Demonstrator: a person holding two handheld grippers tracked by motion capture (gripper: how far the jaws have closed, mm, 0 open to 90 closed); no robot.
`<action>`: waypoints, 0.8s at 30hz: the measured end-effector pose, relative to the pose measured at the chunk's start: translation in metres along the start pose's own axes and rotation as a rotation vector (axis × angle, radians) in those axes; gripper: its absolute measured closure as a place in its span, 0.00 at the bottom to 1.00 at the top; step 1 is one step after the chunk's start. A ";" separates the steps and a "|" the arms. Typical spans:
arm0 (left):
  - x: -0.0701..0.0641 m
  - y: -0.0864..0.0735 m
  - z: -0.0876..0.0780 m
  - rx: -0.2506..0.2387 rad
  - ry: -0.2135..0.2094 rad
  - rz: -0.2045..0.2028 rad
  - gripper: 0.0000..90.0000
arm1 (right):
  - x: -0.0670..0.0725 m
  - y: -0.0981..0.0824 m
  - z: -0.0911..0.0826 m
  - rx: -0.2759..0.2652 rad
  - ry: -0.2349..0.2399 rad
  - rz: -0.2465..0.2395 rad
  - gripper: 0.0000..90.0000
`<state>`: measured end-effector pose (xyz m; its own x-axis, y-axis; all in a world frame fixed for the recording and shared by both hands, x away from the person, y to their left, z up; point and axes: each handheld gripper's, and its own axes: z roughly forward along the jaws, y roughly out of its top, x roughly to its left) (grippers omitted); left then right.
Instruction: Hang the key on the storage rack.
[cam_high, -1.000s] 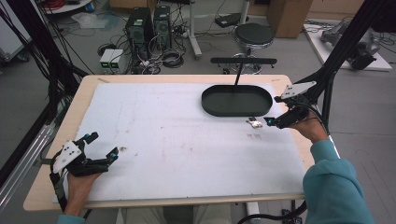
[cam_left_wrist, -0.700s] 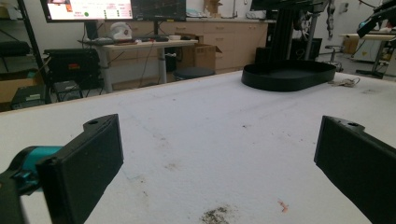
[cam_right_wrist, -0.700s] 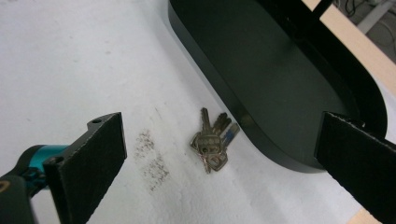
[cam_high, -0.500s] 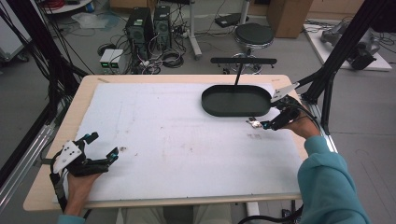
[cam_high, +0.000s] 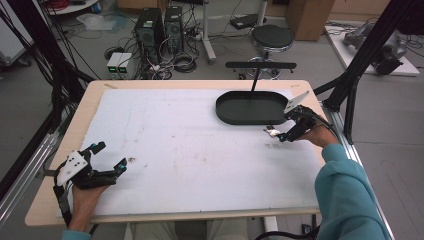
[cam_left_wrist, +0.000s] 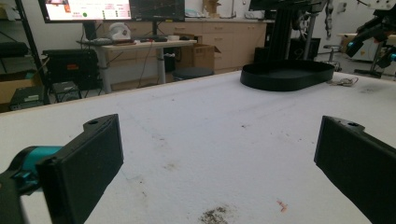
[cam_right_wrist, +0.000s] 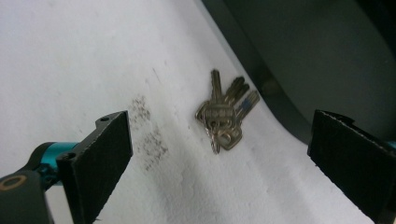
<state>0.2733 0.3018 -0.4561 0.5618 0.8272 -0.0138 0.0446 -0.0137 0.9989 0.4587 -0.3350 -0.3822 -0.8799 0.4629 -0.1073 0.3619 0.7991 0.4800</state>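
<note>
a lab: computer towers (cam_high: 160, 27), floor cables (cam_high: 175, 62), monitors (cam_left_wrist: 88, 9), wall cabinets (cam_left_wrist: 224, 32).

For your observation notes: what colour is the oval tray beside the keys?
Black. The tray shows best in the high view, with the keys lying just outside its wall.

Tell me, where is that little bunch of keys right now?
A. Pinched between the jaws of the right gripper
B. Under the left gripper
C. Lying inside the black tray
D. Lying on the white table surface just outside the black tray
D: in the right gripper view the keys lie flat on the white surface beside the black tray's wall, and the right gripper hovers with its jaws wide apart, not touching them.
</note>
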 end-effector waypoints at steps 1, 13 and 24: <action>0.000 0.000 0.000 0.001 0.000 0.001 0.02 | 0.000 0.000 0.002 0.011 0.005 0.003 0.06; 0.000 0.000 0.000 0.000 -0.004 0.001 0.02 | -0.004 -0.002 0.011 0.066 0.039 -0.009 0.24; 0.000 0.000 0.000 -0.001 -0.004 0.002 0.02 | -0.006 -0.002 0.017 0.130 0.052 -0.026 0.49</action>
<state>0.2732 0.3020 -0.4562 0.5655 0.8247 -0.0123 0.0429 -0.0146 0.9990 0.4687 -0.3331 -0.3975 -0.9032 0.4232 -0.0715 0.3722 0.8552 0.3607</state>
